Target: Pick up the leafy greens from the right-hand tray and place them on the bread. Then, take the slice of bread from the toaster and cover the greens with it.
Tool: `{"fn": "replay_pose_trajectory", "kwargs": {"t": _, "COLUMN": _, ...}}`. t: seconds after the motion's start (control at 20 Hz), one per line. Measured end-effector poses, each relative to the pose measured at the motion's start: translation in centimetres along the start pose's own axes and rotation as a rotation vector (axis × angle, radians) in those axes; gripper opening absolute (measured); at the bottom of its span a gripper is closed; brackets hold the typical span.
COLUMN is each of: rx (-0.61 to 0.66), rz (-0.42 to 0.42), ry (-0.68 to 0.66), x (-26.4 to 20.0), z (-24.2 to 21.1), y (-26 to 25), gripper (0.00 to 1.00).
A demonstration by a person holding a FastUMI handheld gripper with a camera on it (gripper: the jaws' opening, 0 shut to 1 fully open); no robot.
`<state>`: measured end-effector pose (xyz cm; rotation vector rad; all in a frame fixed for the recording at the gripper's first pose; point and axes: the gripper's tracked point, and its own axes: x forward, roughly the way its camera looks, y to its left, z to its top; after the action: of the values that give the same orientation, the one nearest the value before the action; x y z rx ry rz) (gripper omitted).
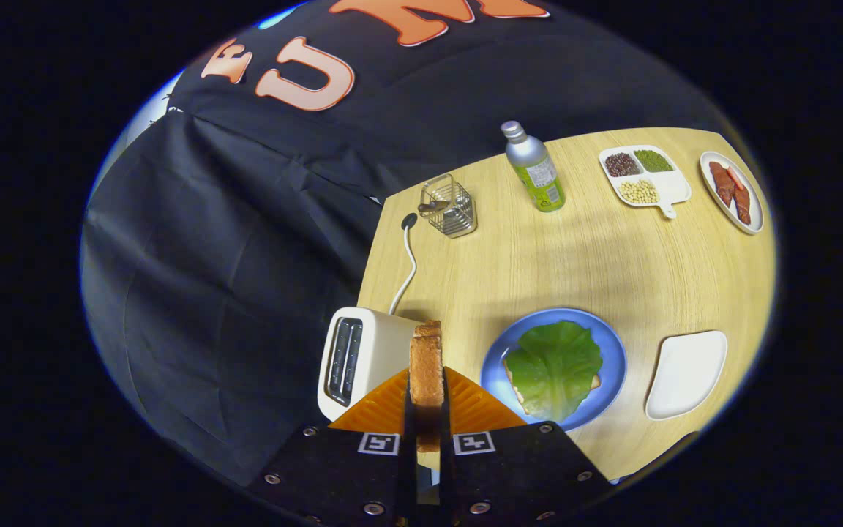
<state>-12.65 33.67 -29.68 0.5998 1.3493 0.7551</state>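
Observation:
My gripper is shut on a slice of toasted bread, held on edge between both fingers, well above the table. Below and just left of the fingers stands the white toaster, its slots dark. To the right of the fingers sits a blue plate holding a slice of bread almost fully covered by a green lettuce leaf. Right of the plate lies a white tray with nothing on it.
The toaster's white cord runs back to a wire basket. Farther back stand a silver and green bottle, a divided dish of beans and a plate of red meat strips. The wooden table ends just left of the toaster.

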Motion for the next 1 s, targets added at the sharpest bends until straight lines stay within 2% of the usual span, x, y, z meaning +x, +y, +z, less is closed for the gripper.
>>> {"fn": "replay_pose_trajectory", "kwargs": {"t": 0.2, "rx": 0.015, "rz": 0.022, "ry": 0.027, "x": 1.5, "z": -1.1, "y": -2.7, "gripper": 0.12}}
{"fn": "replay_pose_trajectory", "kwargs": {"t": 0.5, "rx": -0.009, "rz": 0.012, "ry": 0.087, "x": 4.2, "z": -3.0, "y": -7.1, "gripper": 0.12}}
{"fn": "replay_pose_trajectory", "kwargs": {"t": 0.8, "rx": -0.042, "rz": -0.040, "ry": 0.101, "x": 6.3, "z": -4.1, "y": -11.8, "gripper": 0.13}}
{"fn": "replay_pose_trajectory", "kwargs": {"t": 0.85, "rx": -0.054, "rz": -0.051, "ry": 0.094, "x": 6.4, "z": -4.1, "y": -12.3, "gripper": 0.14}}
{"fn": "replay_pose_trajectory", "kwargs": {"t": 0.95, "rx": -0.097, "rz": -0.103, "ry": 0.067, "x": 6.8, "z": -3.6, "y": -13.8, "gripper": 0.24}}
{"fn": "replay_pose_trajectory", "kwargs": {"t": 1.0, "rx": -0.118, "rz": -0.134, "ry": 0.059, "x": 7.0, "z": -3.4, "y": -14.6, "gripper": 0.37}}
